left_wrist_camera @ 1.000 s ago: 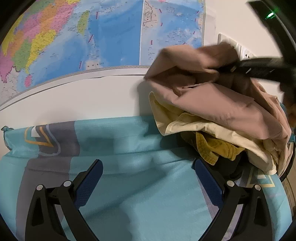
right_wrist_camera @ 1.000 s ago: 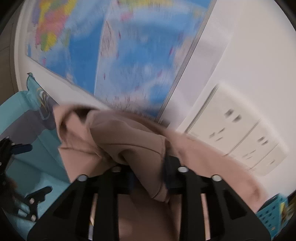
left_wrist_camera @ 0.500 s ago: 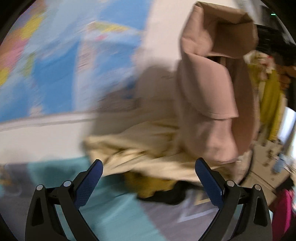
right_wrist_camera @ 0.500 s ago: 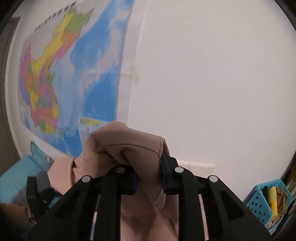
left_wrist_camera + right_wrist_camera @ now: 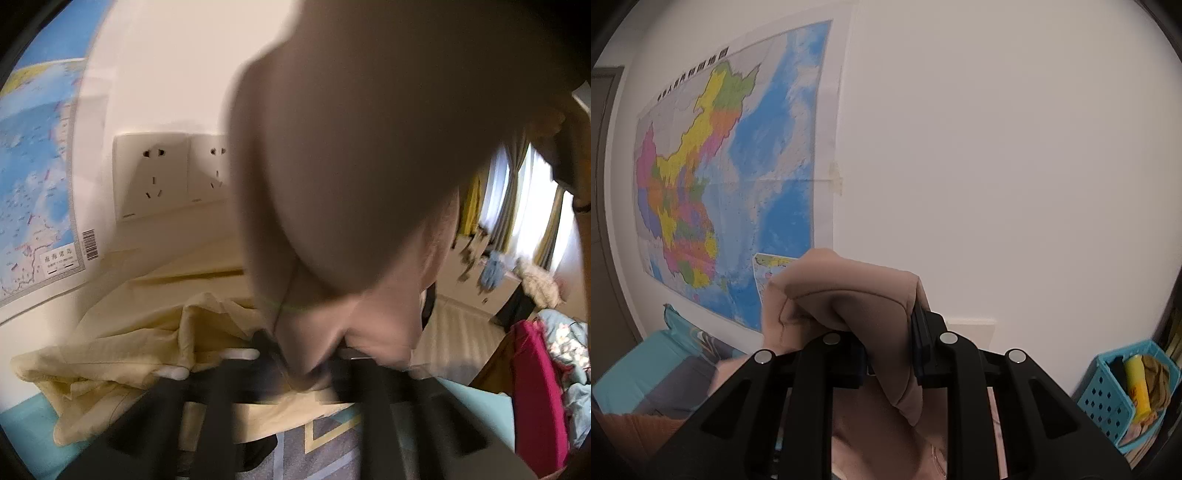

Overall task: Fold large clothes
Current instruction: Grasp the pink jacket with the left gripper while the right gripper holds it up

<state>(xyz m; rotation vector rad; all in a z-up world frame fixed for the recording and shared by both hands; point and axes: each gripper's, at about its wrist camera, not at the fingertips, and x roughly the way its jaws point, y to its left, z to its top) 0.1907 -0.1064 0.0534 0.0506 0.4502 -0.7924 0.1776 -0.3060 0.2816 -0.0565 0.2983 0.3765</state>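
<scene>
Right gripper [image 5: 890, 354] clamped on bunched pink garment [image 5: 846, 295], raised. Left gripper [image 5: 295, 365] blurred – looks closed on its hem; thin pinch could slip, dropping it onto the cream cloth [image 5: 147, 332].

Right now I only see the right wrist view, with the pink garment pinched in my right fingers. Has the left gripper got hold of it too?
Observer: It looks so. The left gripper appears shut on a low fold of the pink garment, though the left wrist view is blurred.
Operator: What's underneath that fold?
Observer: A crumpled cream garment lies on the teal bed cover, spreading out below the left gripper.
Operator: Anything close behind it?
Observer: Two wall sockets sit on the wall beyond the cream garment, and the pink garment partly hides the second one.
</scene>
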